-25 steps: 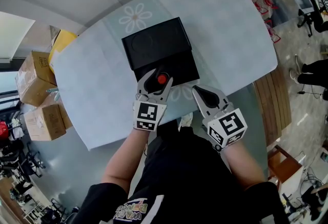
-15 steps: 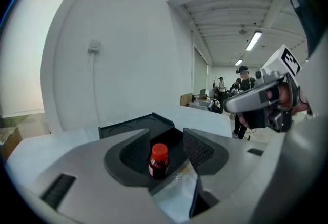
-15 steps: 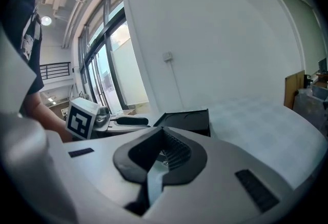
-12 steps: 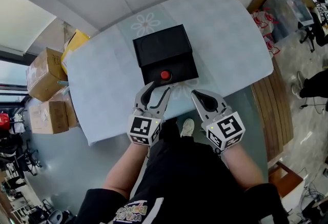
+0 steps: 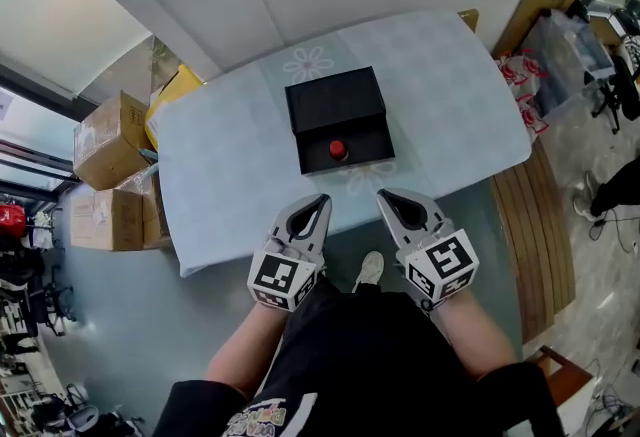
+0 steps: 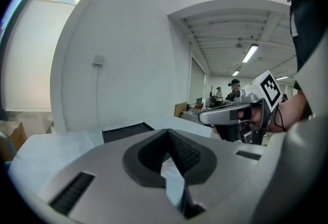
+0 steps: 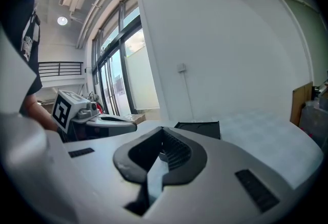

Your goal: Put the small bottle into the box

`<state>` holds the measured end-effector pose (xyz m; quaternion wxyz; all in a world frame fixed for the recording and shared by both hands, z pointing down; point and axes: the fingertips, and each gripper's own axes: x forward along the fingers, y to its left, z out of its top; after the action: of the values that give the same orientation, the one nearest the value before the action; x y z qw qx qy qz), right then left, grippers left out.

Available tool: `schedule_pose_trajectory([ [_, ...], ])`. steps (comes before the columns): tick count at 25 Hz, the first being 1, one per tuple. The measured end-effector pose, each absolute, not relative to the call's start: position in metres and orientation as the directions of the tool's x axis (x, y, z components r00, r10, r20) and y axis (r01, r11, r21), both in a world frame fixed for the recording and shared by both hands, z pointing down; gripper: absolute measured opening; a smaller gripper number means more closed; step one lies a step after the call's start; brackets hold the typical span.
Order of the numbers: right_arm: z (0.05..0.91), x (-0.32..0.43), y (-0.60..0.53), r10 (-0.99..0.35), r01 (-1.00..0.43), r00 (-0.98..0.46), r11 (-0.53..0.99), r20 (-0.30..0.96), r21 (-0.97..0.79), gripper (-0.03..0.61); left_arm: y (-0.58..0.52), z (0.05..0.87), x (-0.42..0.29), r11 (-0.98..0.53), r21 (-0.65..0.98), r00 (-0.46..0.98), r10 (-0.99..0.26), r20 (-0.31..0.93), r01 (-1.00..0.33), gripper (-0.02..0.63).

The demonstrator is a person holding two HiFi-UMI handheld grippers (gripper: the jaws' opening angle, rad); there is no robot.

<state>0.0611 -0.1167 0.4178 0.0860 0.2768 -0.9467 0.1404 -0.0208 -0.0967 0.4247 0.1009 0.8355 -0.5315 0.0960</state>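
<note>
The black box [image 5: 340, 121] lies open on the table with its lid folded back. A small bottle with a red cap [image 5: 339, 149] stands in its near tray. My left gripper [image 5: 319, 199] is held off the table's near edge, well short of the box; its jaws have just closed and are shut with nothing between them. My right gripper [image 5: 384, 196] hangs beside it, also shut and empty. The left gripper view shows the box [image 6: 128, 131] beyond the closed jaws [image 6: 168, 133] and the right gripper [image 6: 241, 113] alongside. In the right gripper view the box [image 7: 199, 128] sits past the jaws [image 7: 163, 130].
A pale blue cloth covers the table [image 5: 230, 165]. Cardboard boxes [image 5: 110, 140] and a yellow package [image 5: 178, 90] are stacked on the floor to the left. Wooden boards [image 5: 530, 215] and bags [image 5: 560, 35] lie to the right. A white wall runs behind the table.
Both grippers have drawn back from the box toward the person and risen. The left jaws, open around the bottle a second ago, left it in the box and closed empty.
</note>
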Motion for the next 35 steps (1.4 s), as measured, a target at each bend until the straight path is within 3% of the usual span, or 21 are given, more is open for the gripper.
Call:
schedule_pose_trajectory([
  [8, 0.413, 0.036, -0.09, -0.496, -0.542, -0.836, 0.813, 0.237, -0.213, 0.009, -0.052, 0.421, -0.016, -0.54, 0.077, 0.537, -0.795, 0.283, -0.838, 0.009],
  [35, 0.421, -0.031, 0.032, -0.642, -0.708, -0.701, 0.677, 0.311, -0.199, 0.009, 0.046, 0.41, -0.09, -0.69, 0.126, 0.699, -0.685, 0.205, -0.713, 0.008],
])
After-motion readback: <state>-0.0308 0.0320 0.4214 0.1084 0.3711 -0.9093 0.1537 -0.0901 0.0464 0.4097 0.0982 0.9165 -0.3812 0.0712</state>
